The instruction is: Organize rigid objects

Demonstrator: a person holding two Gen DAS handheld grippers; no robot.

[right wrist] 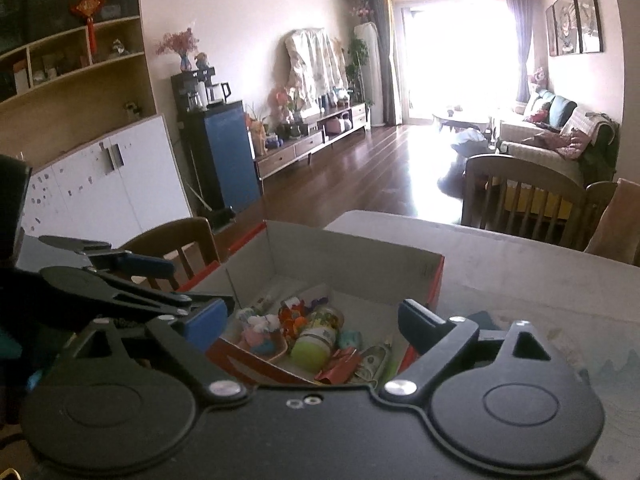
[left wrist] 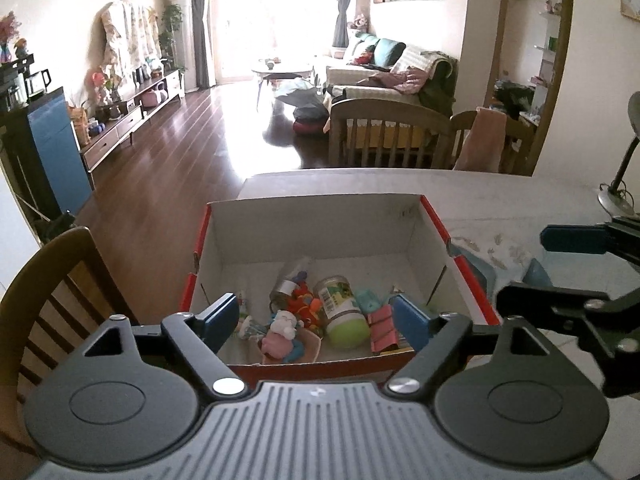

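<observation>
Cardboard box (left wrist: 320, 220), glossy cylindrical jar (left wrist: 340, 308)

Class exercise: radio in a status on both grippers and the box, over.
Left gripper open, empty. Right gripper open, empty. Cardboard box on table, holding green-capped bottle, toys, pink clip. Nothing blocking the box.

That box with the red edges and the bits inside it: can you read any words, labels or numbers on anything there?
No text can be read.
Jar with green lid: its label carries print and what looks like a barcode, too blurred to read.
Banknote: print too small to read.
Box: a dark scribble on the inner back wall, not legible.
Red hanging ornament: a gold sign, too blurred to read.
</observation>
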